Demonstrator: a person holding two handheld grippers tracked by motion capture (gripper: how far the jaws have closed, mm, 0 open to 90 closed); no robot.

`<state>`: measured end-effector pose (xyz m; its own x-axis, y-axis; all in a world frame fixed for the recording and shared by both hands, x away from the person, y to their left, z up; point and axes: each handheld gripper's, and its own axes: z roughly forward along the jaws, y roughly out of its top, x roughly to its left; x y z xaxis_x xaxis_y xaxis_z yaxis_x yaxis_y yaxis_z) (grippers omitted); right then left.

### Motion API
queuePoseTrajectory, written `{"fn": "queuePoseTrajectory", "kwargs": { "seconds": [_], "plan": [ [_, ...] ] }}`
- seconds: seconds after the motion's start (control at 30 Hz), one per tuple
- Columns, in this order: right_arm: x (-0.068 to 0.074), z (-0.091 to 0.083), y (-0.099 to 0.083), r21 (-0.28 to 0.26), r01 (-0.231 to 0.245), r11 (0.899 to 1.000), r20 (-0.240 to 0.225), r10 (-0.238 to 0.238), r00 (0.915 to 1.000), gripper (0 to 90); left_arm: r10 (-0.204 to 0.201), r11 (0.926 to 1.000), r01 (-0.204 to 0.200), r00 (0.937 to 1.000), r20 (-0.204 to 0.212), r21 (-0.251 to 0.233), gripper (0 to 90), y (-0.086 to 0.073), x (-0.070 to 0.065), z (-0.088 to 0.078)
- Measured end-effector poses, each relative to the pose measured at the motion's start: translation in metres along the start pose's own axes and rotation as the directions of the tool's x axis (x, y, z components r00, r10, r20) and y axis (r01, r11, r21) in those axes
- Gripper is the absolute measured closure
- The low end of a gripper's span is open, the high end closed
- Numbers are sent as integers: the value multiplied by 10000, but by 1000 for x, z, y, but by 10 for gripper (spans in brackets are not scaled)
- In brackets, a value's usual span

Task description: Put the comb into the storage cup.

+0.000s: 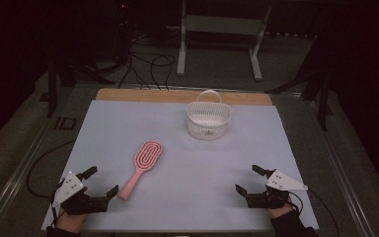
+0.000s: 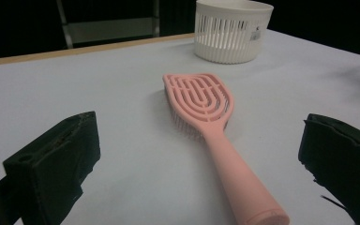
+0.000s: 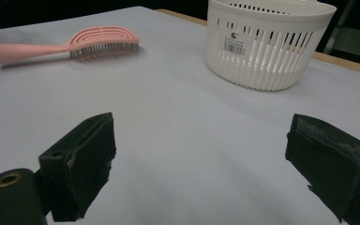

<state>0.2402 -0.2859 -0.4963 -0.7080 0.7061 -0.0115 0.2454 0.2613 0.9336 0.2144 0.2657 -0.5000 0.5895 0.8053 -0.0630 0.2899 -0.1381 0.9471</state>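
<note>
High view shows a pink plastic paddle hairbrush with a slotted oval head (image 1: 142, 168) lying flat on the pale grey table cover (image 1: 177, 207), its handle end just beside the left gripper (image 1: 100, 181), whose jaws stand wide apart with nothing between them. Well apart on the other side, the right gripper (image 1: 247, 179) is likewise spread and empty. A white slotted plastic basket with a loop handle (image 1: 208, 120) stands farther back, near the wooden table edge (image 1: 128, 95). The brush looks light and stiff, its smooth handle probably a little slippery; the narrow neck where handle meets head seems the surest place to pinch, since the bristles underneath lift the head slightly off the cover.
</note>
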Motion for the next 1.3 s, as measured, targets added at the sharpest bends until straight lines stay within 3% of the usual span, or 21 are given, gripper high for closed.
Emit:
{"fn": "queuePoseTrajectory", "kwargs": {
  "seconds": [0.17,0.7,1.3],
  "plan": [
    [1,3,-2,128,226,9997,-9,-226,9997,87,28,9999,-28,10000,48,103,0,-1,1,1],
    [2,1,-1,70,293,9995,96,-294,9995,88,117,9997,-119,9999,102,204,0,1,-2,0],
    [4,2,0,21,145,9999,48,-145,9999,88,242,9988,-247,9996,113,416,0,7,-5,2]
  ]
}}
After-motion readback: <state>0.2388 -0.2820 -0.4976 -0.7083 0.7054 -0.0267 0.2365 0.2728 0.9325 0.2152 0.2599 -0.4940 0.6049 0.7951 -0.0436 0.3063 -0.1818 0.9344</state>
